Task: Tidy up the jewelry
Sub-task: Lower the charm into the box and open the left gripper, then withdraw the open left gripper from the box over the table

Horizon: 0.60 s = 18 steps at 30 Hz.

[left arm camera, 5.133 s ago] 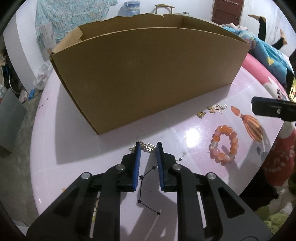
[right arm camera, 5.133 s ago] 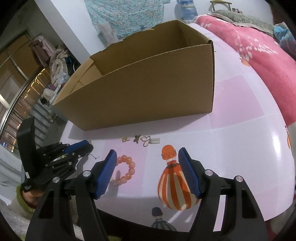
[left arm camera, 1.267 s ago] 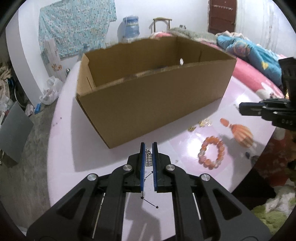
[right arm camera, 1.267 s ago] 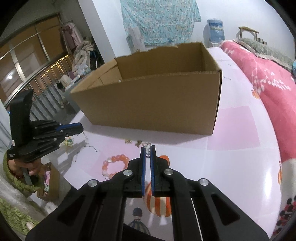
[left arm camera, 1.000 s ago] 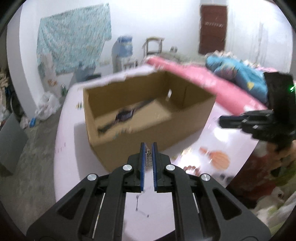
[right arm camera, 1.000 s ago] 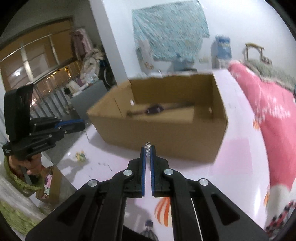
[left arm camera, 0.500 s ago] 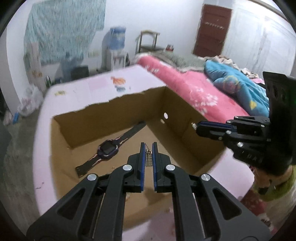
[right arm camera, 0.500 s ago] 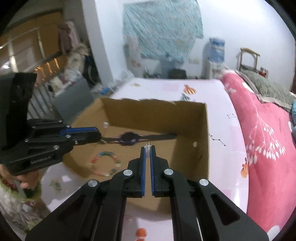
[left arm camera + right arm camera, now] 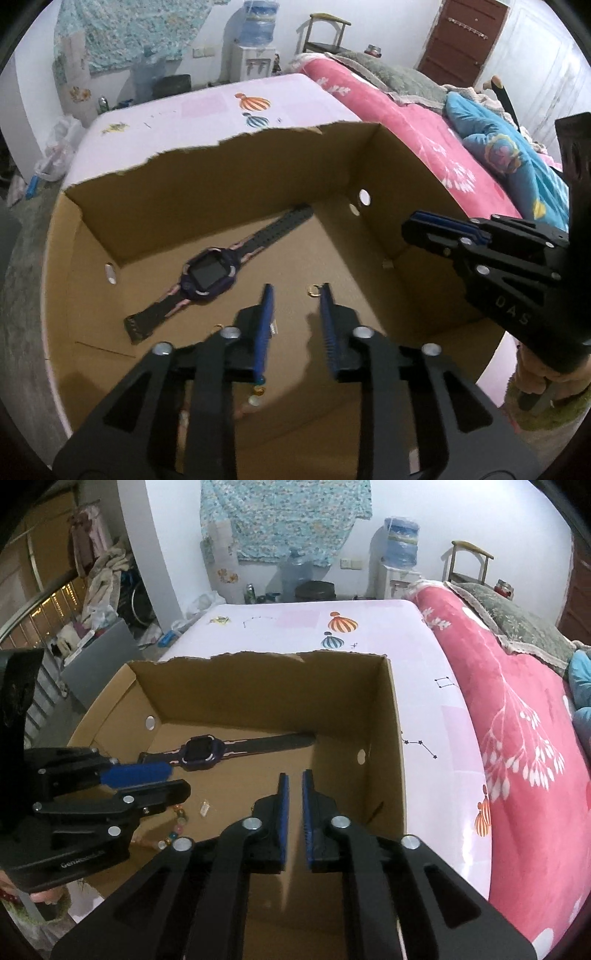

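Observation:
An open cardboard box [image 9: 221,192] [image 9: 258,690] lies under both grippers. On its floor is a purple watch [image 9: 210,273] [image 9: 201,753] with a dark strap. My left gripper [image 9: 295,295] [image 9: 173,781] hangs over the floor, its jaws opening with nothing between them. A small silver charm [image 9: 273,328] [image 9: 204,806] shows just beside its left finger, and a gold ring [image 9: 314,292] lies on the floor by its right finger. My right gripper [image 9: 294,781] [image 9: 436,227] is over the box's right end, jaws opening, the narrow gap empty. A beaded bracelet [image 9: 177,823] is partly hidden under the left gripper.
The box stands on a pale pink table [image 9: 295,627] printed with balloons. A pink bed cover [image 9: 517,701] runs along the right. A hand [image 9: 546,373] holds the right gripper's handle. Beyond the table are a water dispenser [image 9: 399,554] and a chair [image 9: 469,561].
Both grippers have come lower and further over the box. Both pairs of jaws, shut on small silver pieces before, have parted, and no piece shows between the pads.

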{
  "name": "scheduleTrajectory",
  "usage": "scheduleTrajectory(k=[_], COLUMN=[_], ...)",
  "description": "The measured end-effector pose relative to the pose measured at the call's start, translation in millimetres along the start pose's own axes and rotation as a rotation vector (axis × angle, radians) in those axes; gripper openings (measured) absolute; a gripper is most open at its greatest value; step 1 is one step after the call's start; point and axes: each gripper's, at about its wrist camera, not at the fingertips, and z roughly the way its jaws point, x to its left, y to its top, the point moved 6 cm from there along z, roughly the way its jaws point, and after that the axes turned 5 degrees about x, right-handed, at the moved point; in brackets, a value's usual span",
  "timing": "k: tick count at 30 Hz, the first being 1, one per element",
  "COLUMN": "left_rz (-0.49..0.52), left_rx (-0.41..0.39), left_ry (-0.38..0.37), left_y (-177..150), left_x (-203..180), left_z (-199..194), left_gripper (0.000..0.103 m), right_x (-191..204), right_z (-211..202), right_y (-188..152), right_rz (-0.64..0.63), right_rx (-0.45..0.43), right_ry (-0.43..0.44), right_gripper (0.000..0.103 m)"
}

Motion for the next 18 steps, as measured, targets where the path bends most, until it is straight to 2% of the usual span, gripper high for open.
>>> scheduleTrajectory(k=[1,9,12,18], left_rz=[0.002,0.003,0.014,0.042], left_rx=[-0.007,-0.068,-0.108,-0.204], left_ry=[0.006,0.03,0.037,0.038], left_y=[1.2,-0.9,-6.3,-27.9], left_x=[0.6,-0.5,-3.5,-9.9], left_z=[-2.2,-30.4,-48.8,-96.5], left_gripper=[0.033,0.056,0.066,0.077], right_x=[1.2,2.3,3.8,11.4], right_z=[-2.8,-32.9,-52.9,-92.1], right_y=[-0.3,-0.8,-3.1,-12.9], right_rz=[0.003,0.025,0.043,0.066], right_rx=[-0.005,-0.075,-0.117,-0.192], right_ry=[-0.002,0.005,0.025,0.071], right_gripper=[0.019,0.036,0.047,0.06])
